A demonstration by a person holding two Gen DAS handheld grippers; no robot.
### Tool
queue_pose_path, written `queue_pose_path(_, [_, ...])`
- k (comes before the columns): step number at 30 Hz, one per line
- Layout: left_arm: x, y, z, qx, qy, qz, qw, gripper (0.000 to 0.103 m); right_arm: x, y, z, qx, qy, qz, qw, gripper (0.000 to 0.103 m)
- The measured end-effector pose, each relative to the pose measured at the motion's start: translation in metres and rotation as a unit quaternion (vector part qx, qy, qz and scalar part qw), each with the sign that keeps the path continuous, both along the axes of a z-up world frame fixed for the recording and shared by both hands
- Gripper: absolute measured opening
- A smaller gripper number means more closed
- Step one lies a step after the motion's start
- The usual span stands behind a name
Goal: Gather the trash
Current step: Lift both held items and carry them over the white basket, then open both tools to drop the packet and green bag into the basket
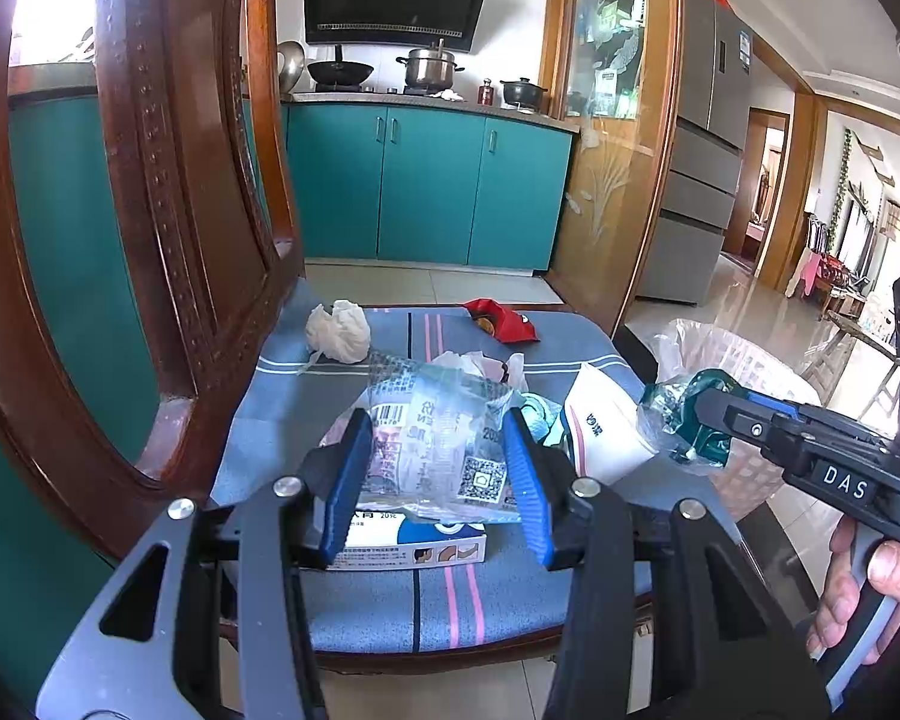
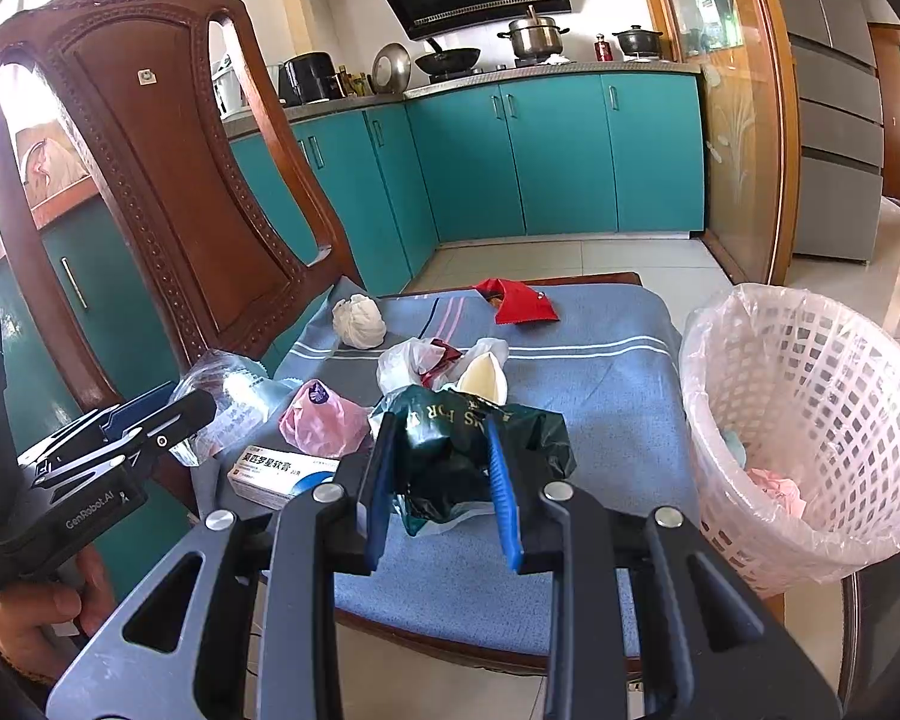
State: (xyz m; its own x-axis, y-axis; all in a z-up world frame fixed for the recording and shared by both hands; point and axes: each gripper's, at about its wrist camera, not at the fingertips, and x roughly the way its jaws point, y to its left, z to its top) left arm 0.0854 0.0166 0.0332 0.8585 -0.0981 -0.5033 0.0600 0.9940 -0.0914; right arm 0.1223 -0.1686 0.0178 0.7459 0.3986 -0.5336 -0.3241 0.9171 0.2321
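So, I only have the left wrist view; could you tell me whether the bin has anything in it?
Observer: Yes, the bin holds a pink wad and something pale blue.
Operator: Thanks. Is the right gripper really gripping the green bag?
Observer: Yes, both pads press on it.
Operator: Is anything hidden behind my wrapper?
Observer: A pink bag lies on the seat beside the box.

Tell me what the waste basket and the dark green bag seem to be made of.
Waste basket: rigid white plastic, judging by its moulded lattice wall, lined with a thin translucent film bag. Dark green bag: thin glossy plastic film, crinkled, with gold lettering, though coated foil is possible.
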Motion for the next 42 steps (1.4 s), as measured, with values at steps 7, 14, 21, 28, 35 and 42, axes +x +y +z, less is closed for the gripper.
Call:
queue_pose_path(7, [-0.001,-0.001,-0.001,0.0,0.002,-0.003,1.0,0.046,0.01,-0.06,0.018,0.0,-0.049,-0.12,0.992,0.029])
queue_pose_path(14, [-0.001,-0.003,0.0,0.0,0.001,-0.009,1.0,0.046,0.048,-0.175,-0.016,0.039,0.033,-0.287,0.957,0.052])
queue_pose_path(21, [-0.002,-0.011,-0.001,0.004,-0.004,-0.027,0.9996,0.046,0.005,-0.198,0.001,0.126,-0.05,-0.342,0.93,0.084])
queue_pose_path(28, [0.011,-0.065,0.019,0.005,-0.015,-0.084,0.9963,0.046,-0.017,-0.208,0.008,0.16,-0.092,-0.358,0.915,0.084])
queue_pose_path(35, [0.056,-0.195,0.054,0.003,-0.053,-0.203,0.9777,0.047,-0.044,-0.228,0.015,0.196,-0.126,-0.396,0.888,0.085])
queue_pose_path(42, [0.104,-0.25,0.033,-0.017,-0.046,-0.195,0.9796,0.091,-0.046,-0.229,0.017,0.197,-0.132,-0.391,0.889,0.085])
